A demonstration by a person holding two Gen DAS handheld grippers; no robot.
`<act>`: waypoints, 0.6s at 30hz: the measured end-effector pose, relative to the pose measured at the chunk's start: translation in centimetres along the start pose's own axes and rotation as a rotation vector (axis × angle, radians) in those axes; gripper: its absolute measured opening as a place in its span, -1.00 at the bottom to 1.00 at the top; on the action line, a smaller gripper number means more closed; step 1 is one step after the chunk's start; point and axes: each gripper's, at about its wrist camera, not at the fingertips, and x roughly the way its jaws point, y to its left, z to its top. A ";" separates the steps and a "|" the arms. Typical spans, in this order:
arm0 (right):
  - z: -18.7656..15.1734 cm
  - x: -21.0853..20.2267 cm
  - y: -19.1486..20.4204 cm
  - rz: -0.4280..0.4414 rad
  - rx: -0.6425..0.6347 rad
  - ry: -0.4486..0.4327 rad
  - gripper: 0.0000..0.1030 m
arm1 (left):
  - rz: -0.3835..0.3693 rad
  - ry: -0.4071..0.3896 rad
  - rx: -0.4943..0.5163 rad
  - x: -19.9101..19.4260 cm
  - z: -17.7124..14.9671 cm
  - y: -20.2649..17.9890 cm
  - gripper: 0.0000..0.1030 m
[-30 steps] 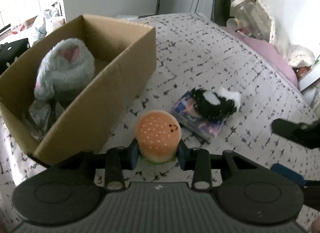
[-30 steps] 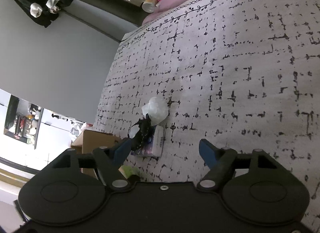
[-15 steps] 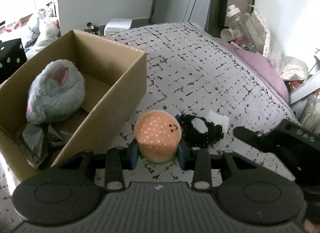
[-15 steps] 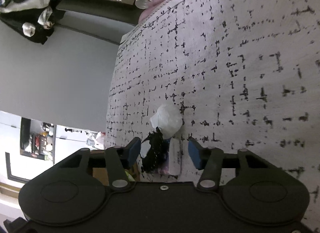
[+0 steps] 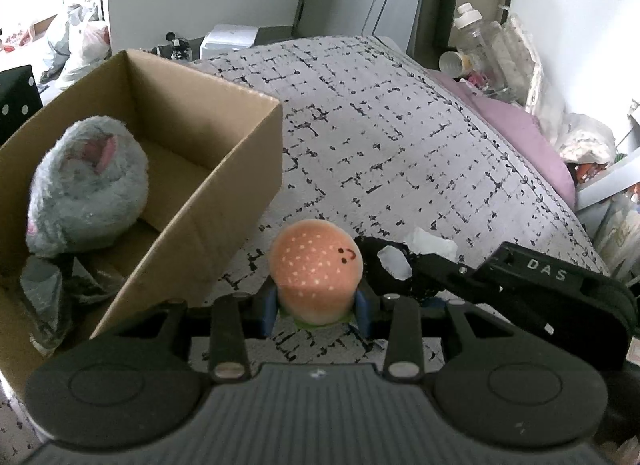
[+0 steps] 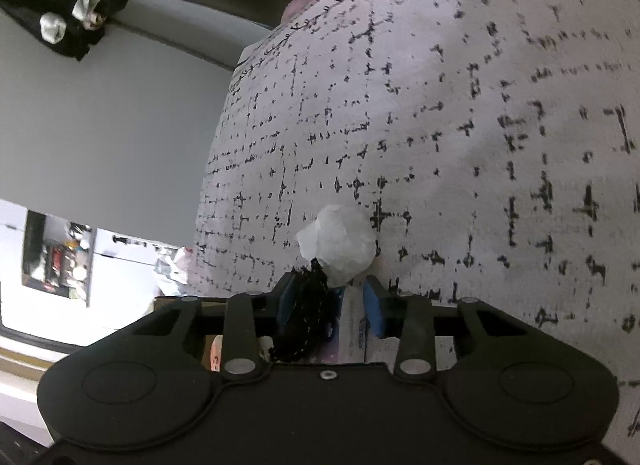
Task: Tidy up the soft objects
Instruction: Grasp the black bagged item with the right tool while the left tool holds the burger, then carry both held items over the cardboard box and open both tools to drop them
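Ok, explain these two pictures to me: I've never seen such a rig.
There is no robot here. A person holds two handheld grippers, each with a camera looking out along its two fingers.

The left camera shows the left gripper clamped on a burger plush over a patterned bedspread. Beside it stands a cardboard box holding a grey plush.

The right camera is tilted sideways. The right gripper has its fingers on either side of a black lacy item lying on a flat packet; whether they grip it is unclear. A white crumpled wad lies just beyond.

My right gripper crowds the burger plush; cardboard box wall blocks left, bedspread ahead open.
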 end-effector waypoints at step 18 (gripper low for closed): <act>-0.6 -2.3 0.9 -0.023 -0.077 -0.088 -0.84 | -0.020 0.004 0.015 -1.3 -0.2 0.6 -0.28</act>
